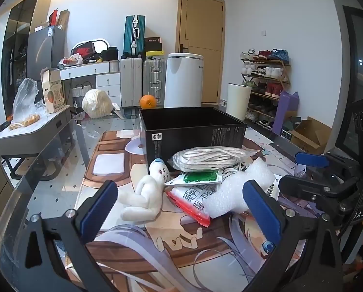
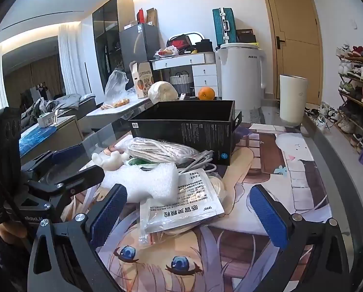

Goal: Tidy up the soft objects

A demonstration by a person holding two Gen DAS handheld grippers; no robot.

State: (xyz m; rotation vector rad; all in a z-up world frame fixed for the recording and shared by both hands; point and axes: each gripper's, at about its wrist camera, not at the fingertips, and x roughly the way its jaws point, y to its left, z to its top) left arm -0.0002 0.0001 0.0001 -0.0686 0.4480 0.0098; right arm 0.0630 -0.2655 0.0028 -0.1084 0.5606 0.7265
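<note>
While both pairs of tongs hang over the glass-topped table (image 1: 59, 150) with its cartoon-printed mat (image 2: 291, 170), nothing is between either set of blue-padded fingers. Furthest left in the heap lies a small white plush doll (image 1: 145, 192), sprawled on its back with its head close to the corner of the open black cardboard box (image 1: 193, 131). The left gripper (image 1: 181, 209) stands spread as wide as it goes, empty, tilted down toward the doll and the flat packets beside it. Next comes a red-edged printed sachet (image 1: 196, 206) with a green-and-white packet (image 1: 198, 177) lying across its upper end. Above these rests a clear bag of coiled off-white rope (image 1: 205, 158), against the box's front wall. To the right, a chunk of white foam wrap (image 1: 240, 185) overlaps the sachet. Beside the foam, a clear pouch of white printed leaflets (image 2: 188, 204) lies flat on the mat, and the right gripper (image 2: 186, 216) hovers over it, equally wide open and holding nothing. Behind the box sits an orange fruit (image 2: 206, 93).
</note>
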